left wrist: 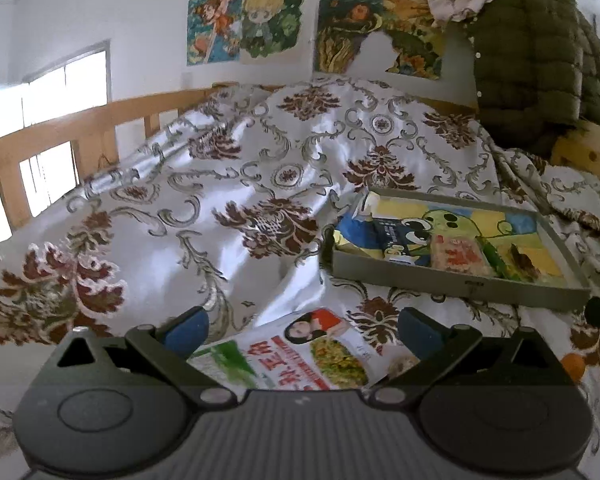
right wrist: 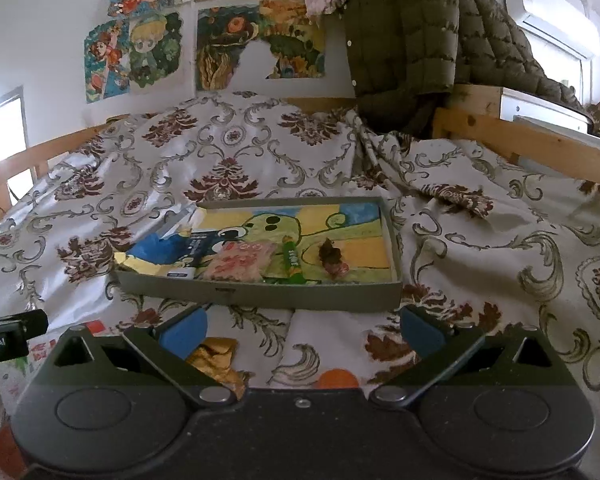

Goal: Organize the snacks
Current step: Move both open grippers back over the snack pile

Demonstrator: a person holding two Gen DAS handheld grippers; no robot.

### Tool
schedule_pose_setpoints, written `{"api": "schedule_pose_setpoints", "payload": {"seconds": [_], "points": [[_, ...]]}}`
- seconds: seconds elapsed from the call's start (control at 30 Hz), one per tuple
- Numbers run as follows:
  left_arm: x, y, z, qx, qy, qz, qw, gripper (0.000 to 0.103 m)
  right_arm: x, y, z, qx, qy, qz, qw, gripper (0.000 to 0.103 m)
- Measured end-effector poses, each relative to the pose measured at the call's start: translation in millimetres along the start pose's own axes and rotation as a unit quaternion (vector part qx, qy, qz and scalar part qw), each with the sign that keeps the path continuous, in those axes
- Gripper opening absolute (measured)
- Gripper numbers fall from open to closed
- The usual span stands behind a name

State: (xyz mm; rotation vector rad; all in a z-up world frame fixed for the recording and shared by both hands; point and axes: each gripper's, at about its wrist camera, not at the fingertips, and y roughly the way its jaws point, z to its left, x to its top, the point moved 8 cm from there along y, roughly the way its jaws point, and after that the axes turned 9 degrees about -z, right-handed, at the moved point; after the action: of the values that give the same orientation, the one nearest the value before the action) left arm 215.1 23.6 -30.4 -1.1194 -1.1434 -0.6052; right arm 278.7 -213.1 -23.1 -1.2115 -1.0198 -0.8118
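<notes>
Left gripper wide open, empty, over white snack packet lying on bedspread. Right gripper wide open, empty, gold wrapper and orange item below it. Grey tray ahead holds several snacks.

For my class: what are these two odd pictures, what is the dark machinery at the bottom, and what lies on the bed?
Each picture comes from a camera mounted on hand-held tongs, one per hand, looking forward along two blue-padded fingers. The left tongs are open over a white snack packet on the patterned bedspread. The right tongs are open too, with a golden wrapper and an orange thing lying below. Ahead sits a grey tray already holding several snacks. Nothing is held.
</notes>
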Motion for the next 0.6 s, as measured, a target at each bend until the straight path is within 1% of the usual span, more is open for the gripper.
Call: {"api": "schedule_pose_setpoints", "payload": {"seconds": [0.1, 0.3, 0.4, 0.6], "points": [[-1.8, -11.9, 5.6, 0.001, 0.01, -0.008, 0.9999, 0.103, -3.4, -11.1, 3.1, -0.001, 0.003, -0.005, 1.0, 0.102], [-11.0, -26.2, 20.0, 0.004, 0.023, -0.001, 0.9997, 0.103, -16.7, -30.2, 9.0, -0.004, 0.021, -0.007, 1.0, 0.102], [-15.8, -34.5, 30.2, 0.01, 0.021, -0.002, 0.9997, 0.103, -24.1, -38.7, 14.1, -0.002, 0.021, -0.004, 1.0, 0.102], [-23.5, -51.9, 51.2, 0.006, 0.017, -0.014, 0.9997, 0.103, -36.9, -60.7, 21.8, 0.004, 0.025, -0.011, 1.0, 0.102]]}}
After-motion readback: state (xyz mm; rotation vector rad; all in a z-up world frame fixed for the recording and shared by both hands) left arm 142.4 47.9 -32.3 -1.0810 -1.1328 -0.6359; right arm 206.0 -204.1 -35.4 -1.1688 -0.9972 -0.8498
